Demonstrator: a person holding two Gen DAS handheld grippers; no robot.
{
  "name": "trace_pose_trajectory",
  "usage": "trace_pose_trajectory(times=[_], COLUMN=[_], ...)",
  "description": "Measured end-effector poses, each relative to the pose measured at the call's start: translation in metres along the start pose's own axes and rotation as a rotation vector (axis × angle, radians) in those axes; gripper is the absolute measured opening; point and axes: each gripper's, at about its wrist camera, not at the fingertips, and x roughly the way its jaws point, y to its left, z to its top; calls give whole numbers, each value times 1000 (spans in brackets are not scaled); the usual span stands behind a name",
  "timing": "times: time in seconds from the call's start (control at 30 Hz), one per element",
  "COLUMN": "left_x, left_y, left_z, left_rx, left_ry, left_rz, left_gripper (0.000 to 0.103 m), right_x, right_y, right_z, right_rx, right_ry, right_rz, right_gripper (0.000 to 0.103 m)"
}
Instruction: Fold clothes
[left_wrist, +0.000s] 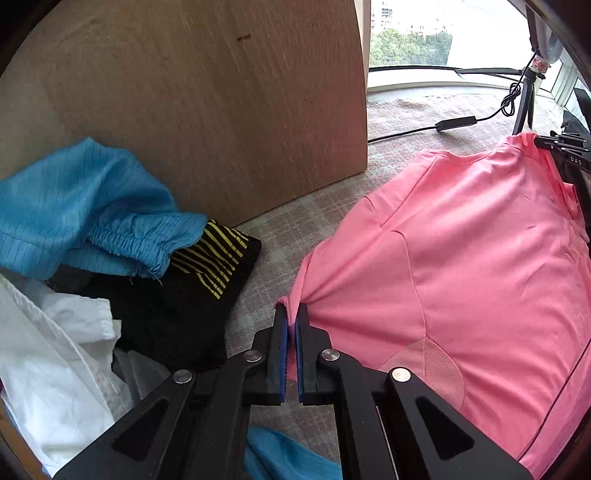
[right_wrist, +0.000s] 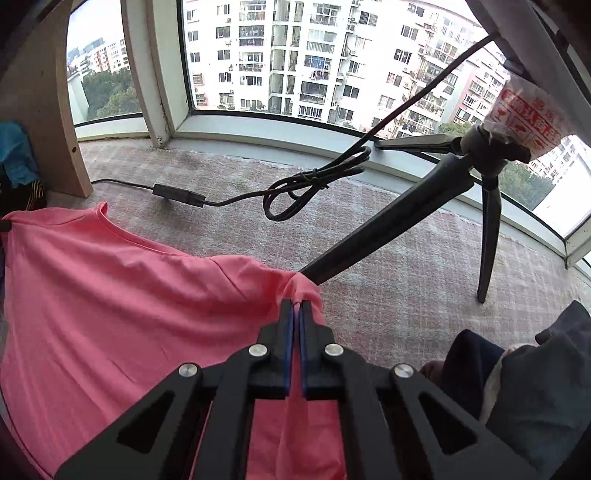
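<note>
Pink T-shirt (left_wrist: 461, 251) lies spread over the checked carpet (right_wrist: 388, 258), between my two grippers, its collar edge towards the window. I see my left gripper (left_wrist: 291, 314) pitched steeply down at one corner of the shirt, its blue-padded jaws pressed together with a pinch of pink cloth bunched between them. My right gripper (right_wrist: 296, 306) points down at a shallower slant at the opposite corner, jaws likewise clamped tight on a gathered fold of the same fabric. In the left wrist view the far gripper shows at the shirt's upper right edge, with the letters "DAS" readable on its black body.

Left of the shirt I see a heap of other clothes: a blue striped garment (left_wrist: 74, 206), a black piece with yellow stripes (left_wrist: 207, 266) and a white garment (left_wrist: 55, 350). A wooden panel (left_wrist: 203, 110) stands behind the heap. Beyond the shirt a black cable (right_wrist: 295, 188) loops on the carpet, and a black tripod (right_wrist: 443, 184) stands beside the window, topped with a clear wrap printed in red characters I cannot read.
</note>
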Motion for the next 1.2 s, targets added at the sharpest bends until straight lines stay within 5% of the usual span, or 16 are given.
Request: trace_pose_trajectory(times=[0.1,0.3,0.37,0.43,0.67,0.77,0.9,1.03,1.2], left_x=[-1,44,35,12,-96,-137,-154,-151,-140], left_y=[12,20,25,33,36,36,15,-42,-107], left_z=[-1,3,3,0,-68,-130,-226,-313,-352], left_rx=[-18,-31,-71,-97,-101,-124,-232,-270,-240], left_ry=[-3,82,59,25,-52,-26,59,174,211], left_rz=[24,87,59,40,-31,-72,-238,-370,-465], left_gripper=[3,7,9,11,12,14,17,17,21], right_x=[-2,34,29,11,-107,-167,-221,-217,-186], right_y=[0,-2,-11,-17,-14,-12,-15,2,29], right_z=[9,12,10,8,-33,-79,-187,-302,-391], right_rx=[16,14,73,102,131,155,272,368,402], right_ry=[-47,19,9,-13,-108,-123,-55,103,261], right_rz=[-1,-170,-157,-127,99,164,258,230,205], right_gripper=[2,4,16,49,49,49,49,49,49])
